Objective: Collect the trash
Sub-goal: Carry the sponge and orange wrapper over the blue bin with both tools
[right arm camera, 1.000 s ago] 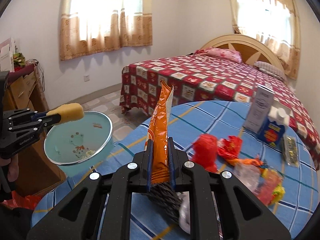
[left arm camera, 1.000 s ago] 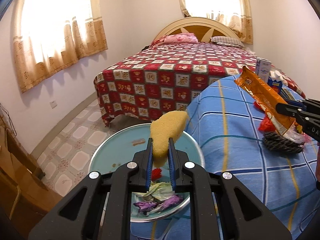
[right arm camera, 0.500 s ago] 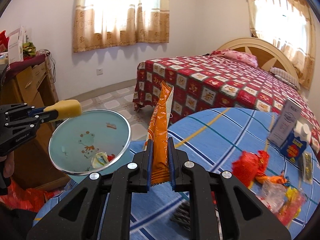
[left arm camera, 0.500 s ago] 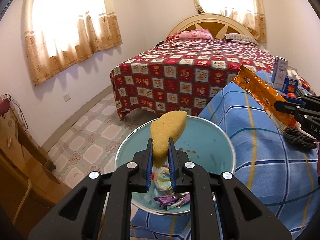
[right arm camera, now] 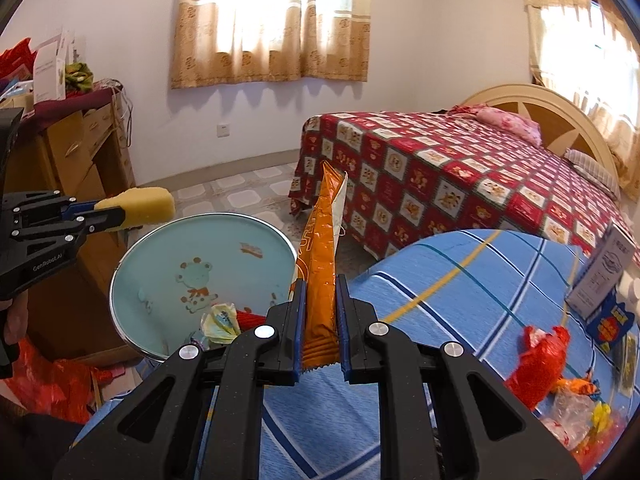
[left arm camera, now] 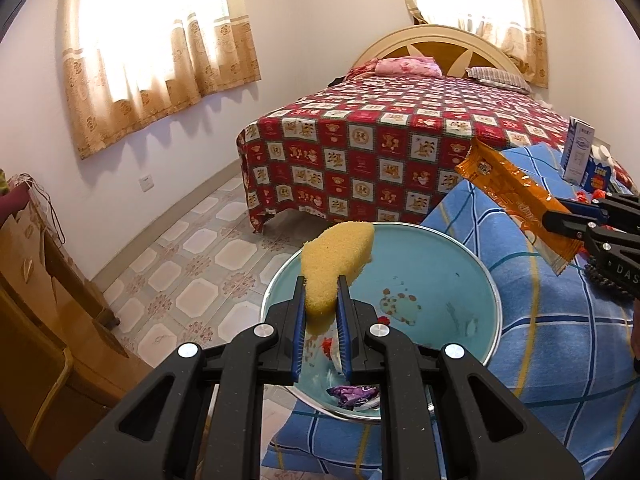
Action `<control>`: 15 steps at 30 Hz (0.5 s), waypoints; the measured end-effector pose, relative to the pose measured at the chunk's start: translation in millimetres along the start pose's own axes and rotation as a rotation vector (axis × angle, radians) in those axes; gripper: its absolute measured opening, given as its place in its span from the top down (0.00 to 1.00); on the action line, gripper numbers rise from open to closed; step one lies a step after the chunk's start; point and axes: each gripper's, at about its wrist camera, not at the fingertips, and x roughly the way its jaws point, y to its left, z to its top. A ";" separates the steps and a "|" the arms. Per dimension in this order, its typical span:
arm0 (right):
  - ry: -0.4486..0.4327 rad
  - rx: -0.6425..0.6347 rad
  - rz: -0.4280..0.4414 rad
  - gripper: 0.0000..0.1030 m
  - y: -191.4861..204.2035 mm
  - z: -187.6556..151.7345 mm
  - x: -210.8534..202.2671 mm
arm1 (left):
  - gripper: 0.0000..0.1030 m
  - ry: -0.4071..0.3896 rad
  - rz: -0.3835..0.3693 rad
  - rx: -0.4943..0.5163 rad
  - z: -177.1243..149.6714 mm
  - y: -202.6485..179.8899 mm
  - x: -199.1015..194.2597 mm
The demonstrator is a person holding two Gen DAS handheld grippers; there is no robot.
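My right gripper [right arm camera: 320,320] pinches an orange wrapper [right arm camera: 322,248] low down near its crimped end, so most of the wrapper stands free above the jaws. My left gripper [left arm camera: 320,312] is pressed onto a yellow sponge [left arm camera: 334,258], which hangs over the near rim of the bin [left arm camera: 490,280]. The bin sits just beside the edge of the blue checked tabletop [right arm camera: 460,280], its mouth facing up, with a few crumpled scraps [right arm camera: 220,318] already at the bottom.

As I judge it, the step is to carry the wrapper over the bin and let it go. The wrapper is long and light, so I should bring its whole length inside the rim before spreading the jaws, or the free end may catch the edge and tip out onto the floor. Tilting it downward first would help it drop cleanly. I should also keep the sponge to its side of the opening so the two grippers do not meet. More trash, a red bag [right arm camera: 536,356] and clear wrappers [right arm camera: 568,412], lies farther along the tabletop.
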 end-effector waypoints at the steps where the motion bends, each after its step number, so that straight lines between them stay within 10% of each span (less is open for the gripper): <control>1: 0.001 -0.006 0.002 0.86 1.9 1.1 1.3 | 0.87 0.000 0.006 -0.003 -0.4 2.2 0.1; 15: 0.006 -0.071 0.034 0.86 25.4 5.8 13.1 | 0.87 0.011 0.035 -0.025 -4.4 16.5 1.2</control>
